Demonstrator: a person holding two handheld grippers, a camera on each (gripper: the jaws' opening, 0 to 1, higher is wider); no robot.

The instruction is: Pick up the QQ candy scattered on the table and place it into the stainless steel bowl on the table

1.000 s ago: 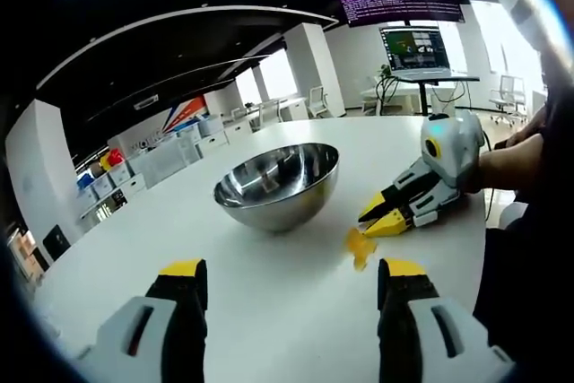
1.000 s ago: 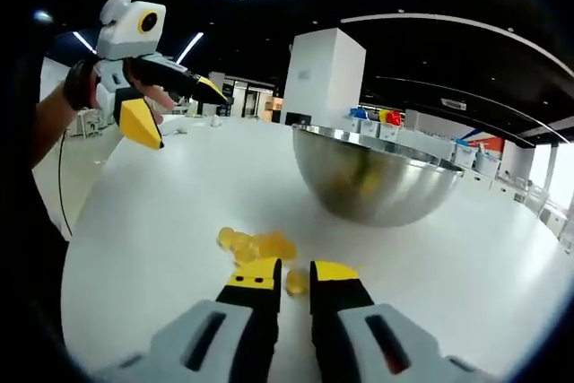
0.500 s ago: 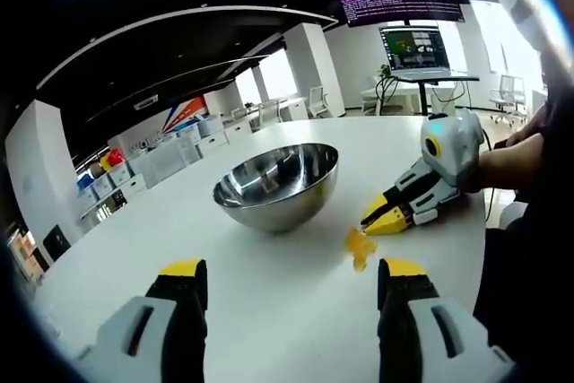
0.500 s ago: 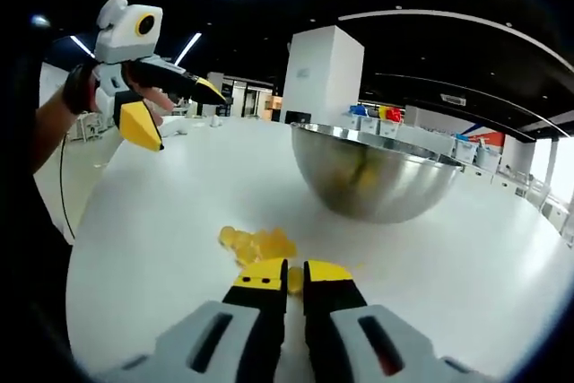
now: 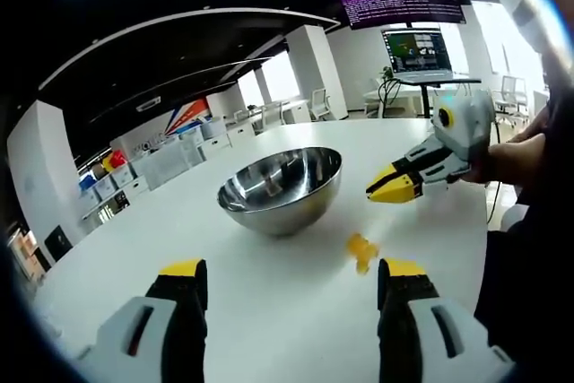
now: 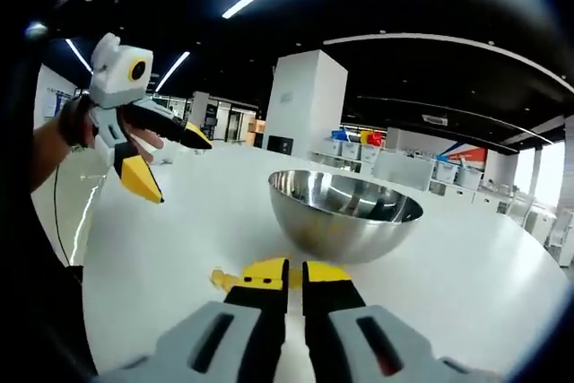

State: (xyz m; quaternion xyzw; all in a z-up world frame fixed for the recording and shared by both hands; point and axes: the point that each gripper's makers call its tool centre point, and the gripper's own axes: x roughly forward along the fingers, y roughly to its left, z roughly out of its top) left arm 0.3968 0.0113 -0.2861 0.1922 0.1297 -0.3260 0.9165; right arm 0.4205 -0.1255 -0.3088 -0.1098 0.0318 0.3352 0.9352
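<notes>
Since the earlier frames the right gripper (image 6: 287, 277) has lifted off the white table (image 6: 466, 266), jaws clenched with something yellow showing at the tips, most likely a QQ candy, though I cannot tell how firm the hold is. In the left gripper view the same tool hangs above the tabletop, just right of the stainless steel bowl (image 5: 281, 187), with the small heap of yellow QQ candy (image 5: 360, 248) left lying below it, near the bowl's foot. The left gripper (image 5: 282, 280) has barely shifted; it hovers low over bare table with its jaws spread wide and nothing between them. The bowl sits just ahead of the right jaws, its mouth open and nothing between them and its rim. The main risk, in my judgement, is the soft sweet slipping from the tips before it clears the rim, or a jaw knocking the light bowl and sending it sliding. Farther off stand a white pillar (image 6: 303, 100), storage bins, and a desk with a monitor (image 5: 414, 48).
</notes>
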